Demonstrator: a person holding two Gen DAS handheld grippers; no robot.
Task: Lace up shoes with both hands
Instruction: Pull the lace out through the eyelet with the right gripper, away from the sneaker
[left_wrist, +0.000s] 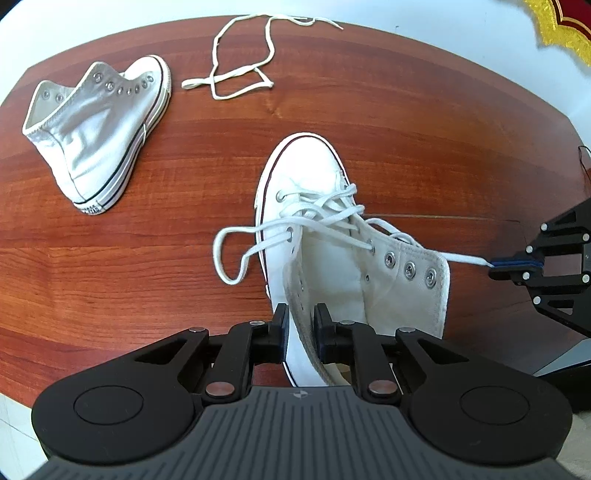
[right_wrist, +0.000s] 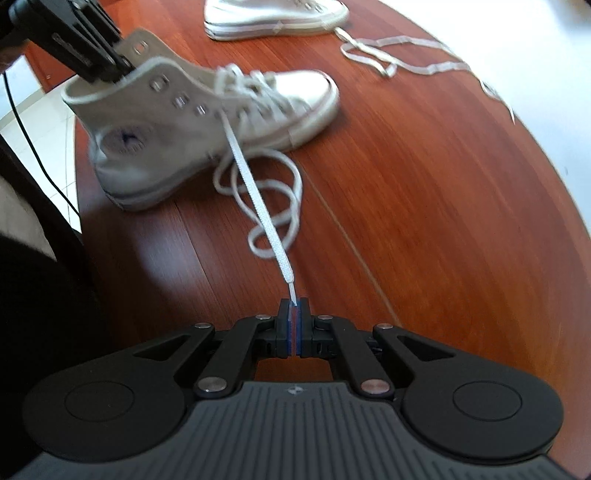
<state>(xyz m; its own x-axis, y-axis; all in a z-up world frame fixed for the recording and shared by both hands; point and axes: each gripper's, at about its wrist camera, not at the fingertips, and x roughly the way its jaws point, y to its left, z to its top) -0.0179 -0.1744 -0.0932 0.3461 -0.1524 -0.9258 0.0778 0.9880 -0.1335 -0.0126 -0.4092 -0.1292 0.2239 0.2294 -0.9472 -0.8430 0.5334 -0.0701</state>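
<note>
Looks like a home or office room, can't tell which for sure. Main clue: big wooden table (left_wrist: 369, 110) w/ reddish-brown veneer, plank seams & angled corners, more like a meeting or dining table than a workbench. Floor (right_wrist: 48, 118) beside it is pale tile w/ daylight on it. Wall (left_wrist: 443, 18) behind table is plain white. Top right corner shows a red cloth with gold fringe (left_wrist: 561, 26), a hanging banner or drape, too cut off to say more. A thin black cable (right_wrist: 33, 147) runs down at the table edge. No machines, shelves or tools, so not a workshop or lab.
</note>
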